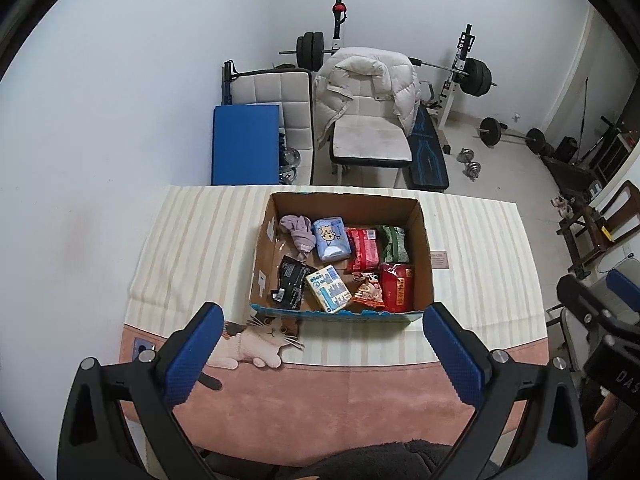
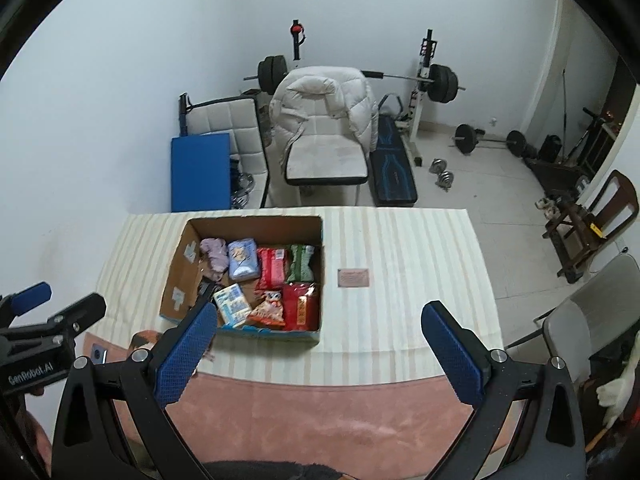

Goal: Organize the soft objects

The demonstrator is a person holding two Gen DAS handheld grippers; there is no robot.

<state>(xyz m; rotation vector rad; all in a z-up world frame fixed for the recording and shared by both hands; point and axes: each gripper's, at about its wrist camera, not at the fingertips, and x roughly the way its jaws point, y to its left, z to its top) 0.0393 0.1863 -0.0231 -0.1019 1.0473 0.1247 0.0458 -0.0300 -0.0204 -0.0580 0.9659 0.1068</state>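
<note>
An open cardboard box (image 1: 424, 240) (image 2: 176, 280) stands on the striped tablecloth. Inside lie several soft things: a lilac cloth (image 1: 297, 233) (image 2: 213, 256), a light blue tissue pack (image 1: 331, 239) (image 2: 242, 258), red packs (image 1: 363, 249) (image 2: 271, 267), a green pack (image 1: 394, 243) (image 2: 302, 262), a black pouch (image 1: 290, 283), a blue-and-cream pack (image 1: 329, 293) (image 2: 232, 305), an orange snack bag (image 1: 368, 290) (image 2: 269, 309) and a large red bag (image 1: 397, 286) (image 2: 301, 305). My left gripper (image 1: 323, 320) is open and empty, above the near table edge before the box. My right gripper (image 2: 319, 320) is open and empty, right of the box.
The table (image 1: 320, 392) carries a striped cloth with a cat print (image 1: 264, 340) and a pink border. A small brown label (image 2: 353, 278) lies right of the box. Beyond stand a chair with a white jacket (image 1: 368, 88), a blue mat (image 1: 245, 144) and weights.
</note>
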